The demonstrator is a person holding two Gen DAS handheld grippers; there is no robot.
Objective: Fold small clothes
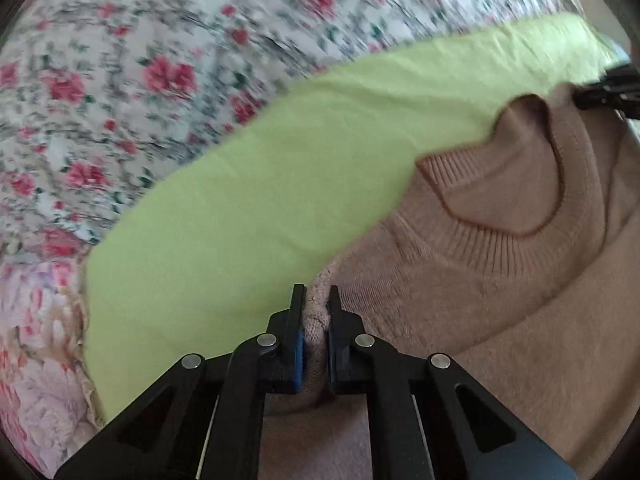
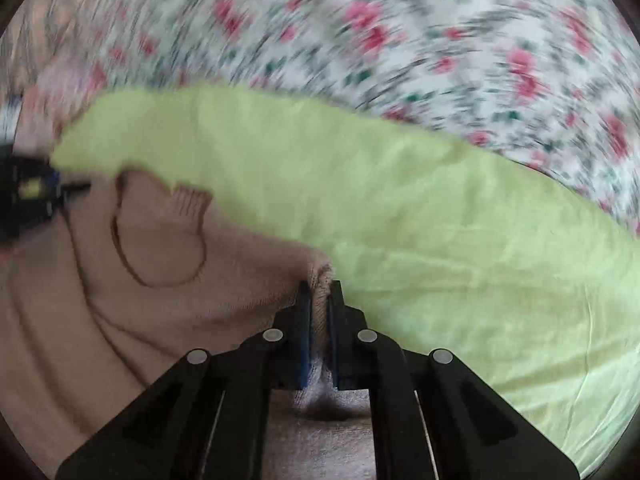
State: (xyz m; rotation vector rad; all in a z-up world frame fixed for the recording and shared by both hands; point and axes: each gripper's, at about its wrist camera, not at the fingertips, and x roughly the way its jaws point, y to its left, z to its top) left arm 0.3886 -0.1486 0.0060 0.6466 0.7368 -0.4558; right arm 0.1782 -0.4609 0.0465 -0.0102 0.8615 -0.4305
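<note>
A small tan knit sweater with a ribbed round collar lies over a light green cloth. My left gripper is shut on a bunched edge of the sweater near one shoulder. My right gripper is shut on the sweater at the other shoulder. The collar shows at the left of the right wrist view. Each gripper shows at the edge of the other's view: the right one and the left one. Both views are motion-blurred.
The green cloth lies on a bed sheet with red flowers, which fills the far side of both views. A pink floral fabric lies at the lower left of the left wrist view.
</note>
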